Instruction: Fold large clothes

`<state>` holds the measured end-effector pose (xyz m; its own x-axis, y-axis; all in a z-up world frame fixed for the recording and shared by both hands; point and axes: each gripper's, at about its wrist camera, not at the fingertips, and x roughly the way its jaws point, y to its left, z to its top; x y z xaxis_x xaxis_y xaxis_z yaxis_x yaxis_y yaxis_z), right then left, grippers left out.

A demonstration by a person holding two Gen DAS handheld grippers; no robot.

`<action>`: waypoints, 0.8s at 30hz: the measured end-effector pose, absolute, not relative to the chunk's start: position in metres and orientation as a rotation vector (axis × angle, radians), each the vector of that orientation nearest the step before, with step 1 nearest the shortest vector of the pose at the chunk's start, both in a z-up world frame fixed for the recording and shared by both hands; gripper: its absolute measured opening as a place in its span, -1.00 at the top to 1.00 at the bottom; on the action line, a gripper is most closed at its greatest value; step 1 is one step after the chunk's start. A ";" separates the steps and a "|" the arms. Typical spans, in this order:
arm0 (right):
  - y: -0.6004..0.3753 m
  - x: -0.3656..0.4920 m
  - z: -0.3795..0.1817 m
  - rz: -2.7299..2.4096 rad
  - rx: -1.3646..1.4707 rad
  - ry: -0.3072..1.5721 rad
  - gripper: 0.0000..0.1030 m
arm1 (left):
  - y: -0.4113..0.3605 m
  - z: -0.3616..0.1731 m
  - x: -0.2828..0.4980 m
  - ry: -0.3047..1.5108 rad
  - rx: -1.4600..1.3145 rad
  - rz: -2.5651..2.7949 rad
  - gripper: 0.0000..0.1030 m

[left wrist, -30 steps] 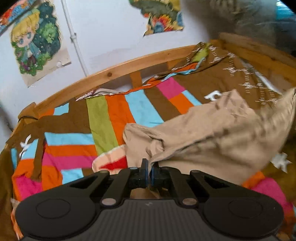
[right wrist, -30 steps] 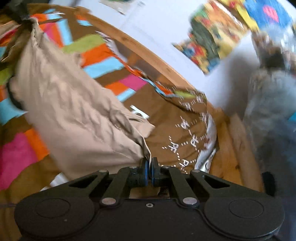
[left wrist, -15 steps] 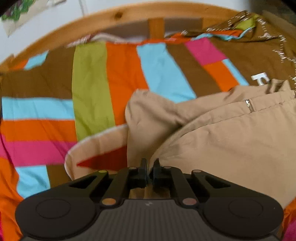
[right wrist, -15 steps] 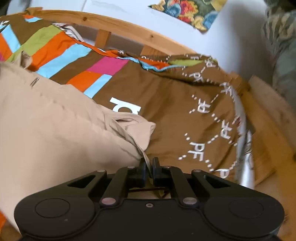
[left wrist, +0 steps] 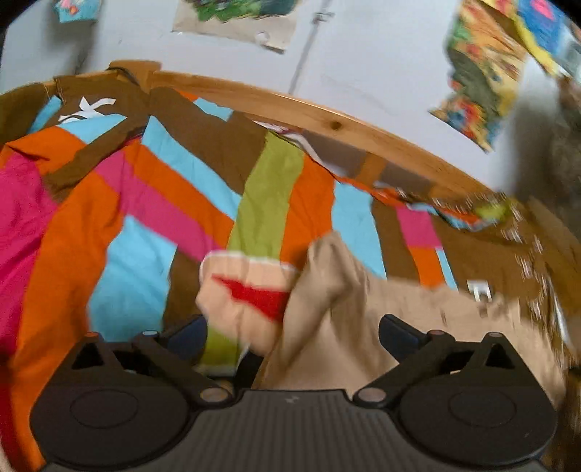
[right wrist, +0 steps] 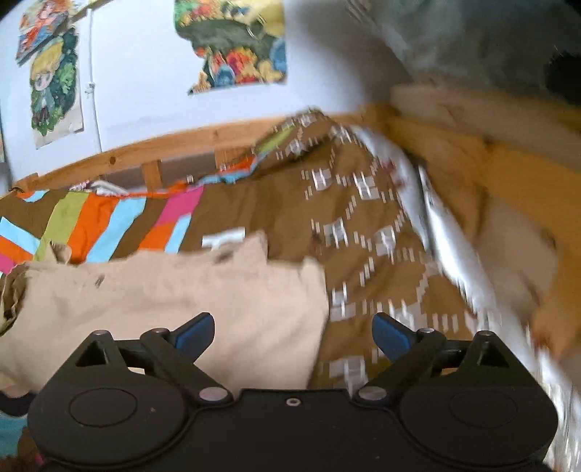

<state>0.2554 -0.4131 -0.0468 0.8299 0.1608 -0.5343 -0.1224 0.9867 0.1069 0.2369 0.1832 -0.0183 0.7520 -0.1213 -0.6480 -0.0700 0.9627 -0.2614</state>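
Both the left tool (left wrist: 290, 336) and right tool (right wrist: 292, 330) are seen spread wide, nothing gripped. The crumpled beige cotton garment (right wrist: 174, 301) on the striped bedspread (left wrist: 145, 225) should be smoothed flat before regrasping

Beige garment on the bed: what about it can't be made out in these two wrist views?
- Beige garment, left wrist view: near edge hidden behind the left gripper; right part motion-blurred.
- Right wrist view: its left end is cut off by the frame; right gripper body covers its near edge.
- Garment type: unclear.

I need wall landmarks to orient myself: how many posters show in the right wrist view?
3. The blond cartoon poster at far left, a comic poster just above it, a torn multicoloured poster at top centre. Others may be out of frame.
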 end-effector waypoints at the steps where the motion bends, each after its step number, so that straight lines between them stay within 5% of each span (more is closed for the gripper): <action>1: -0.412 0.255 -0.050 0.146 0.071 0.608 -0.78 | 0.177 -0.021 0.227 0.731 -0.228 -0.033 -0.98; 8: -0.413 0.267 -0.075 0.137 0.253 0.739 -0.29 | 0.119 -0.053 0.191 0.768 0.131 -0.113 -0.93; 11: -0.417 0.263 -0.082 0.124 0.301 0.723 -0.26 | 0.108 -0.061 0.205 0.786 0.220 -0.050 -0.49; 13: -0.414 0.261 -0.081 0.129 0.279 0.712 -0.18 | 0.115 -0.060 0.219 0.800 0.147 -0.039 0.07; 16: -0.413 0.261 -0.082 0.131 0.274 0.700 0.08 | 0.140 -0.053 0.228 0.781 -0.074 0.003 0.25; 18: -0.415 0.260 -0.083 0.134 0.286 0.691 0.35 | 0.161 -0.049 0.235 0.768 -0.178 0.093 0.26; 21: -0.417 0.259 -0.084 0.121 0.295 0.690 0.49 | 0.182 -0.047 0.241 0.780 -0.250 0.213 0.23; 24: -0.418 0.257 -0.084 0.114 0.323 0.701 0.49 | 0.192 -0.049 0.243 0.809 -0.272 0.285 -0.29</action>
<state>0.2570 -0.4179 -0.0840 0.7604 0.2108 -0.6143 0.0043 0.9442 0.3293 0.2425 0.1922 -0.0492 0.6565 0.1454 -0.7402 -0.3511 0.9274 -0.1292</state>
